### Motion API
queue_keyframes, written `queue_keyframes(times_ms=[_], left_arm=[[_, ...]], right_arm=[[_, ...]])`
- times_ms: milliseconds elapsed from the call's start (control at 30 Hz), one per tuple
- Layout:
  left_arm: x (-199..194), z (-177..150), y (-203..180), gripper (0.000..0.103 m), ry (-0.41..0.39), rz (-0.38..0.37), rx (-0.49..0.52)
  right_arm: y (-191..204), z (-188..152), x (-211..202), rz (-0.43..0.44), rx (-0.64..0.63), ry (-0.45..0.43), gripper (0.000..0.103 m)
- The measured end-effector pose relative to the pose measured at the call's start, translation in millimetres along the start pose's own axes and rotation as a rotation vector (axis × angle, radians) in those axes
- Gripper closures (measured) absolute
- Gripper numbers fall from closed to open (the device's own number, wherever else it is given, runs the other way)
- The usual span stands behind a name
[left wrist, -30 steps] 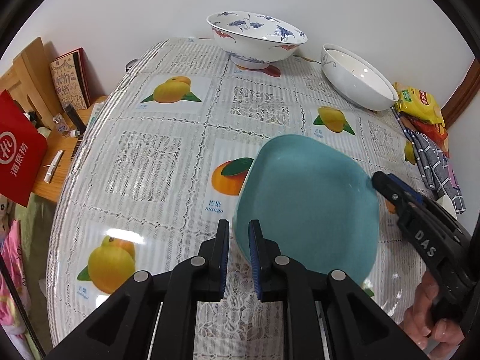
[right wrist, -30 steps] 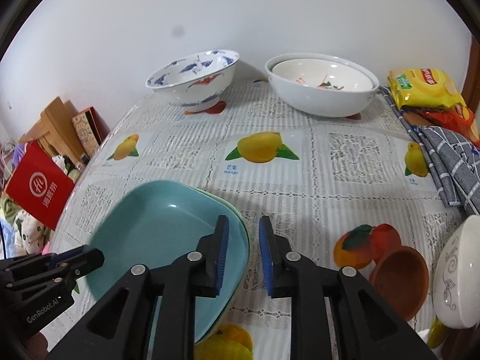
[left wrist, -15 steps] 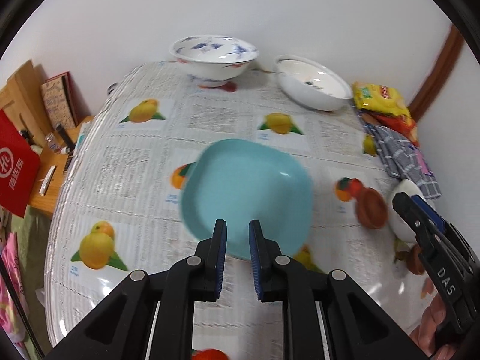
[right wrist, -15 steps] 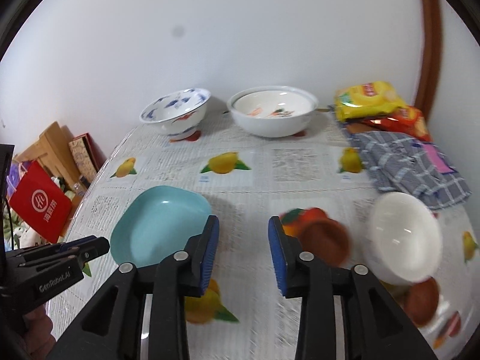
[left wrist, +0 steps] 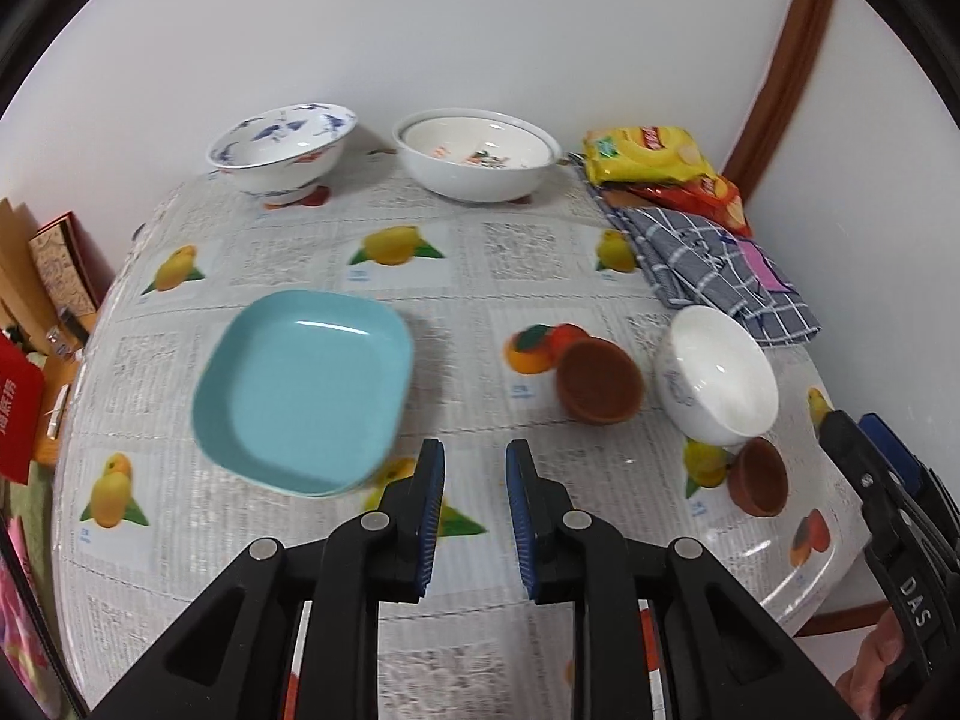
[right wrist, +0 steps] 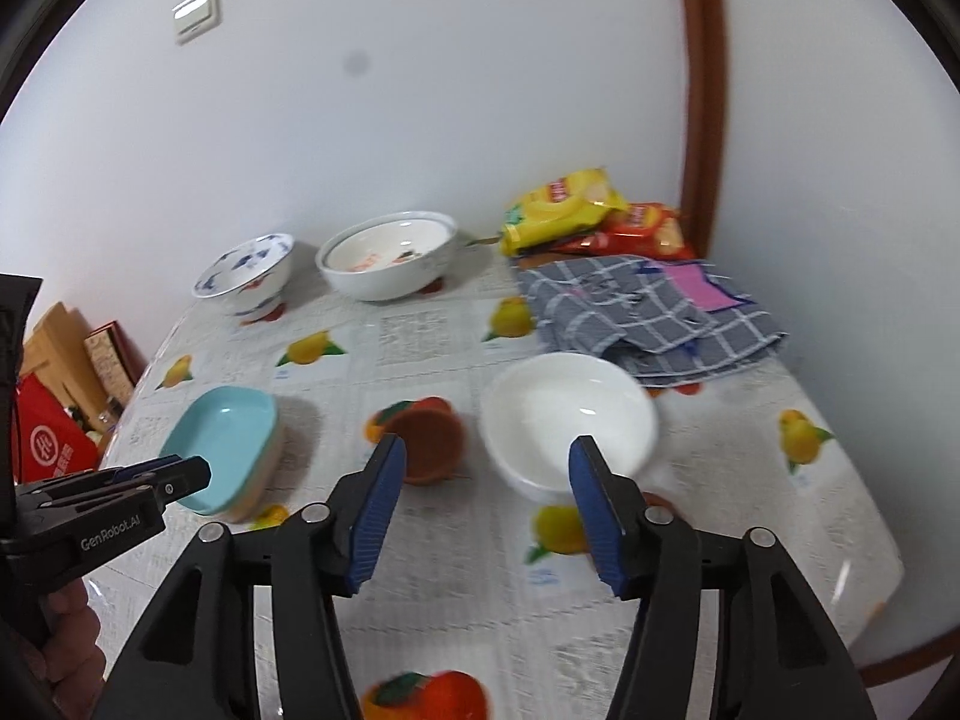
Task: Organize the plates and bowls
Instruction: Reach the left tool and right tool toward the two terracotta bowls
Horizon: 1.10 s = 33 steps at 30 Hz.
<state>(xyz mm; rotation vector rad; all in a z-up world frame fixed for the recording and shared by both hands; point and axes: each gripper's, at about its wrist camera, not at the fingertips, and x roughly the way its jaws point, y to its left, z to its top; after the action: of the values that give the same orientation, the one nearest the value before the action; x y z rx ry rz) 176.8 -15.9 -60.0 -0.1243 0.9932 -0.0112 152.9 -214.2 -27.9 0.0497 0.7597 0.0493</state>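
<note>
The glossy white ceramic bowl [right wrist: 567, 420] lies just ahead of the right gripper [right wrist: 486, 507], whose empty jaws are opening; the left gripper [left wrist: 474, 516], likewise opening and empty, is farther off.

Bright, even indoor light; fisheye warp, some motion blur.

Both views have black vignette corners and bent straight lines, e.g. the brown wooden door frame [right wrist: 699, 120] at 1 o'clock. Soft shadows fall right of the square turquoise plastic plate [left wrist: 303, 387] and the white ceramic bowl [left wrist: 717, 384]. Glare streaks sit on the plate's rim and the glossy fruit-print tablecloth [left wrist: 798, 570] at 4 o'clock. Right wrist view: tablecloth print smeared, white bowl washed out. A grey smudge [right wrist: 355, 64] sits at 11 o'clock.
</note>
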Motion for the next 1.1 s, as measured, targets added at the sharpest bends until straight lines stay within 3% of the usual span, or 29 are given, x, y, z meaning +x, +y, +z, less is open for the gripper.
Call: queue_keyframes(times_ms=[167,233,633,767,933,1100], left_arm=[[8.3,0.2,-18.3,0.082,0.011,-0.012,0.011],[12.2,1.3,-22.5,0.076,0.016,-0.01,0.007],[52.0,11.0,-26.7,0.074,0.059,-0.024,-0.019],[68.3,14.8,-28.0,0.066,0.077,-0.027,-0.031],[87.2,19.0,-36.1,0.066,0.092,-0.033,-0.026],[105.1,22.4,-44.1,0.066,0.103,-0.042,-0.012]], right_arm=[[-30.0,-6.9,-4.5,-0.039,0.013,-0.01,0.038],[-41.6,-11.3,-1.5,-0.046,0.021,-0.002,0.038],[-95.1,-36.1,47.0,-0.131,0.087,0.095,0.038],[-112.4,-44.4,66.4,-0.088,0.159,0.157,0.038],[-115.5,-53.7,84.9,-0.079,0.155,0.195,0.038],[-116.3,-62.3,104.3,-0.048,0.15,0.231,0.046]])
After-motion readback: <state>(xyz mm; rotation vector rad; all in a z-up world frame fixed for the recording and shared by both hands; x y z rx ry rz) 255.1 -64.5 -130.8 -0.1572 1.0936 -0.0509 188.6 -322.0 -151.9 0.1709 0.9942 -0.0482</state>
